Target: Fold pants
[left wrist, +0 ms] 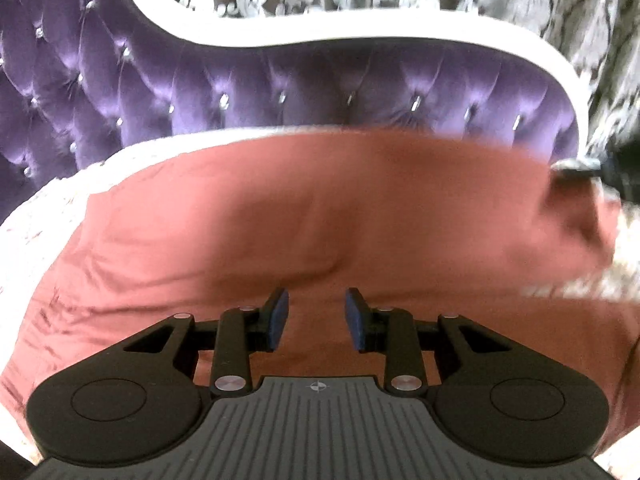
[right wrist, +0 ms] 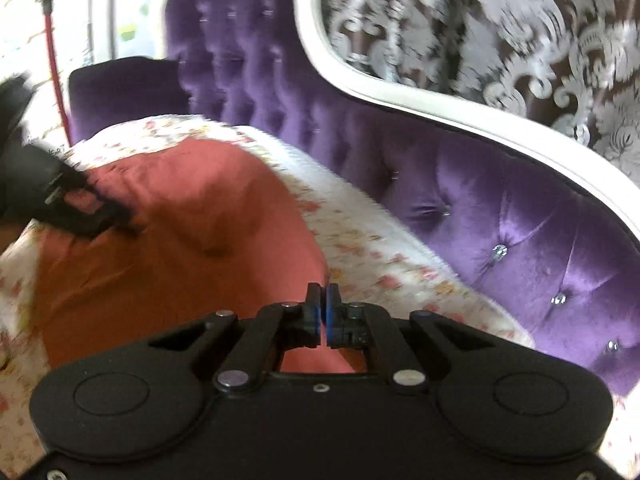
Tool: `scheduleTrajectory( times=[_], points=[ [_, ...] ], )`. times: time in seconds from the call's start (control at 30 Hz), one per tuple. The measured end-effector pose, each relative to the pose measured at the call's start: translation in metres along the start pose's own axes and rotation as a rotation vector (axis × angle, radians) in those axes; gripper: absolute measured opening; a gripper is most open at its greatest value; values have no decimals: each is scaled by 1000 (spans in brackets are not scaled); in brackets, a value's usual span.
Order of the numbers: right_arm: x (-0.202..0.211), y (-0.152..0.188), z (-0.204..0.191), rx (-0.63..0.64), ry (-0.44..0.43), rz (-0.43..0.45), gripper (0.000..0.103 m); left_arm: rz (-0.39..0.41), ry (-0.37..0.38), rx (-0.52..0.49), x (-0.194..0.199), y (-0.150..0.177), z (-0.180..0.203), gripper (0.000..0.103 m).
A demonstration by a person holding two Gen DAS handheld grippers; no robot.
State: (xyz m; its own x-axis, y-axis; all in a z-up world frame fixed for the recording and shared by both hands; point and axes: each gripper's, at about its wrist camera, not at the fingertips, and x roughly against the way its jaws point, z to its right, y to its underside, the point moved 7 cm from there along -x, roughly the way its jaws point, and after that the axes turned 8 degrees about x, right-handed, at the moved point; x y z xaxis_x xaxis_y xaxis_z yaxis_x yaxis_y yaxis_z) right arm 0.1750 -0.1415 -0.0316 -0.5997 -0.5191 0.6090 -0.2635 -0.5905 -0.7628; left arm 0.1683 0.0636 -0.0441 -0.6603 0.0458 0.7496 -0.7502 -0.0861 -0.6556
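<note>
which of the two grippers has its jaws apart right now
The left gripper: its blue pads stand apart above the red pants, nothing between them. The right gripper has its pads pressed together.

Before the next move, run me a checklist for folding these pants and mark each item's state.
1. Left tool open, nothing between its pads: ok.
2. Right tool shut: ok.
3. Right tool actually pinching the pants at their edge: cannot tell.
4. Pants lying smooth: not ok, creased and humped.
5. Pants fully on the floral sheet, apart from the headboard: ok.
</note>
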Motion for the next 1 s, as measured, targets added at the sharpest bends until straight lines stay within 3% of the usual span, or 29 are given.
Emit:
scheduleTrajectory(
  times=[0.13, 0.3, 0.43, 0.63, 0.87, 1.0],
  points=[
    [9, 14, -43, 29, 53, 0, 8, 23, 86, 29, 7, -24, 17, 30],
    [1, 30, -62, 35, 98, -15, 8, -1, 170, 43, 0, -39, 41, 30],
    [0, 37, -68, 30, 108, -15, 8, -22, 166, 64, -10, -47, 51, 31],
    [0, 42, -74, 38, 124, -4, 8, -150, 190, 146, -32, -53, 46, 31],
    [1, 46, -76, 21, 121, 13, 8, -247, 73, 135, -53, -36, 30, 31],
    [5, 49, -82, 32, 119, 23, 8, -267, 65, 137, -50, -16, 25, 30]
  ],
)
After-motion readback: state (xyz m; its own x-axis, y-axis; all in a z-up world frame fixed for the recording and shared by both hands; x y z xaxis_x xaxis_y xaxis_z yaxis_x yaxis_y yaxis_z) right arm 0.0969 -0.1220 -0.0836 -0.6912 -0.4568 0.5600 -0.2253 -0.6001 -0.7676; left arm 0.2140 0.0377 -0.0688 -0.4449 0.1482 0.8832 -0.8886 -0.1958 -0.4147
